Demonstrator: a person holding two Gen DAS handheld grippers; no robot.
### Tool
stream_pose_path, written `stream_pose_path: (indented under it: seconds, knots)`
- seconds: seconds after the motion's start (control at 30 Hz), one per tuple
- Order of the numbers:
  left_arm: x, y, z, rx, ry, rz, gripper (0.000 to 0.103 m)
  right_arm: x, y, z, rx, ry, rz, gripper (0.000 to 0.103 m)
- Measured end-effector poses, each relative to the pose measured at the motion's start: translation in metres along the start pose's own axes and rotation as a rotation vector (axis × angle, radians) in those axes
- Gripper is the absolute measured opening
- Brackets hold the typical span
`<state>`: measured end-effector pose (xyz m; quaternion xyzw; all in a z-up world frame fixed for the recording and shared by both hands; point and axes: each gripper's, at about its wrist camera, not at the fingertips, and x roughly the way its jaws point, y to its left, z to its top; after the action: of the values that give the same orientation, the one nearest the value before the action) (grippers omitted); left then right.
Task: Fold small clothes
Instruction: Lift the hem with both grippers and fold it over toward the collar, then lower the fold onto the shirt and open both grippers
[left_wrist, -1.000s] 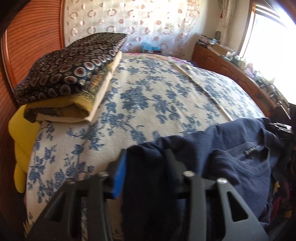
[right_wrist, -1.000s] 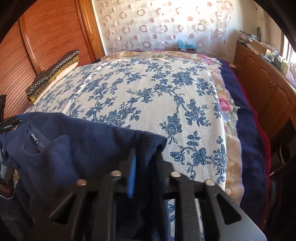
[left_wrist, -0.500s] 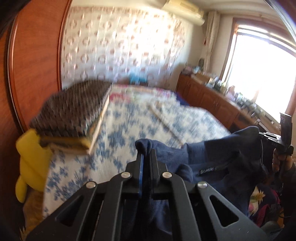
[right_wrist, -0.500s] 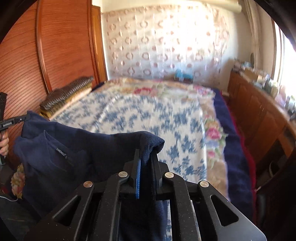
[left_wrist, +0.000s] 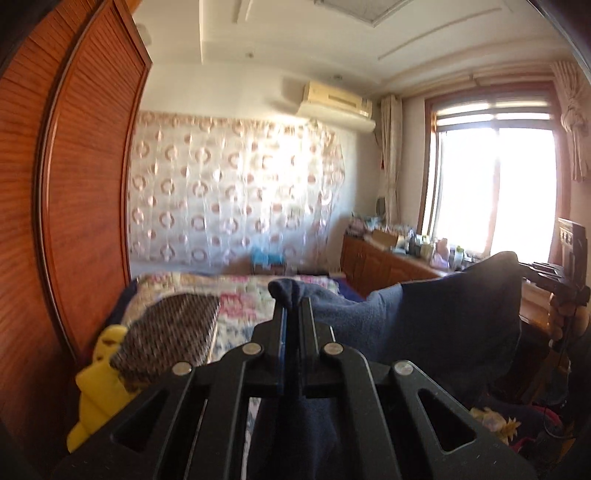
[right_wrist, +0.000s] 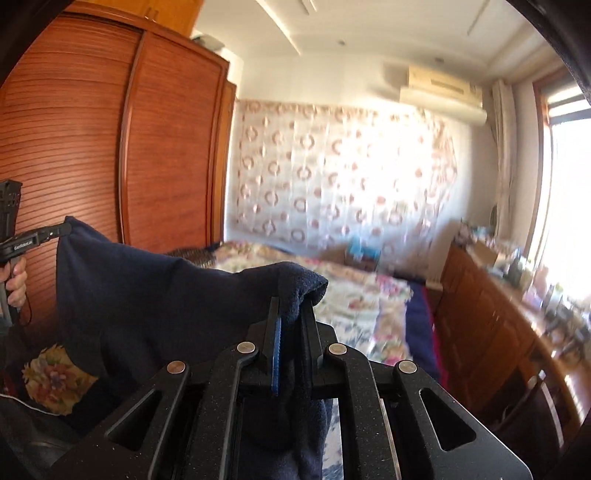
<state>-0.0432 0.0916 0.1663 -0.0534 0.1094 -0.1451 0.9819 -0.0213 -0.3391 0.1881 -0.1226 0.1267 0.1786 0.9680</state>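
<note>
A bedroom with a floral-covered bed (left_wrist: 255, 295), a tall slatted wooden wardrobe (left_wrist: 85, 206) on the left, a patterned sheer curtain (left_wrist: 229, 192) on the far wall, a cluttered wooden dresser (left_wrist: 384, 258) beneath a bright window (left_wrist: 495, 188), and a dark patterned folded pile (left_wrist: 166, 334) beside something yellow. A dark navy fleece garment (left_wrist: 436, 325) hangs stretched in the air above the near end of the bed, soft and slightly sagging. The left gripper (left_wrist: 293, 314) is clamped tight on one bunched corner, and the right gripper (right_wrist: 291, 314) is pinched closed on the other.

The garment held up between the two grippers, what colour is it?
Plain dark navy blue garment; it shows best in the right wrist view.
</note>
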Motion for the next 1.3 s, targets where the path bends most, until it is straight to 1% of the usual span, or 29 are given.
stream_pose_path:
  seconds: [0.03,0.13,0.2,0.27,0.37,0.47,0.57,0.63,0.67,0.7,0.73,0.77,0.8,0.83,0.87,0.9,0.97,1.03,1.07,1.13,1.2,1.3]
  knots:
    - [-0.003,0.000,0.005,0.004,-0.011,0.004,0.002,-0.006,0.001,0.006,-0.019,-0.014,-0.012,0.006]
    - [-0.015,0.004,0.022,0.007,-0.051,0.027,0.002,-0.020,-0.002,0.021,-0.018,-0.048,-0.010,0.006]
    - [-0.021,0.006,0.031,0.014,-0.079,0.038,0.002,-0.025,-0.005,0.025,-0.017,-0.063,-0.008,0.006]
    - [-0.023,0.008,0.039,0.021,-0.095,0.044,0.002,-0.027,-0.008,0.031,-0.019,-0.074,-0.013,0.006]
    - [-0.015,0.014,0.052,0.038,-0.106,0.067,0.002,-0.016,-0.018,0.041,-0.011,-0.080,-0.007,0.006]
    - [0.016,0.022,0.060,0.063,-0.088,0.109,0.002,0.015,-0.028,0.052,-0.024,-0.058,-0.020,0.006]
    - [0.071,0.038,0.058,0.068,-0.025,0.152,0.002,0.080,-0.046,0.057,-0.028,0.014,-0.026,0.006]
    - [0.115,0.052,0.049,0.072,0.012,0.183,0.003,0.121,-0.058,0.054,-0.024,0.049,-0.054,0.007]
    - [0.141,0.060,0.041,0.074,0.030,0.196,0.004,0.153,-0.065,0.049,-0.019,0.072,-0.083,0.007]
    - [0.167,0.067,0.033,0.084,0.055,0.215,0.009,0.185,-0.074,0.041,-0.008,0.109,-0.097,0.010]
    - [0.199,0.079,0.020,0.096,0.087,0.246,0.014,0.216,-0.083,0.030,0.000,0.160,-0.113,0.023]
    - [0.219,0.085,0.010,0.096,0.114,0.261,0.016,0.256,-0.091,0.011,0.004,0.229,-0.160,0.042]
    - [0.242,0.095,-0.003,0.092,0.162,0.264,0.016,0.277,-0.097,-0.001,0.012,0.269,-0.174,0.051]
    - [0.256,0.098,-0.012,0.076,0.197,0.257,0.018,0.304,-0.103,-0.021,0.029,0.332,-0.171,0.055]
    - [0.271,0.102,-0.024,0.057,0.243,0.248,0.020,0.321,-0.107,-0.039,0.040,0.369,-0.165,0.055]
    - [0.280,0.106,-0.037,0.057,0.278,0.243,0.023,0.330,-0.110,-0.052,0.045,0.388,-0.166,0.055]
    - [0.289,0.105,-0.055,0.077,0.315,0.228,0.025,0.343,-0.111,-0.078,0.049,0.417,-0.147,0.055]
    - [0.295,0.102,-0.069,0.079,0.355,0.200,0.039,0.348,-0.109,-0.092,0.052,0.433,-0.127,0.055]
    - [0.295,0.098,-0.076,0.073,0.374,0.177,0.041,0.350,-0.109,-0.100,0.054,0.442,-0.127,0.055]
    - [0.297,0.092,-0.087,0.067,0.409,0.155,0.043,0.350,-0.111,-0.114,0.079,0.453,-0.104,0.055]
    - [0.296,0.082,-0.097,0.071,0.432,0.124,0.045,0.344,-0.106,-0.126,0.095,0.468,-0.083,0.055]
    - [0.286,0.070,-0.111,0.078,0.451,0.086,0.046,0.337,-0.097,-0.133,0.116,0.486,-0.063,0.054]
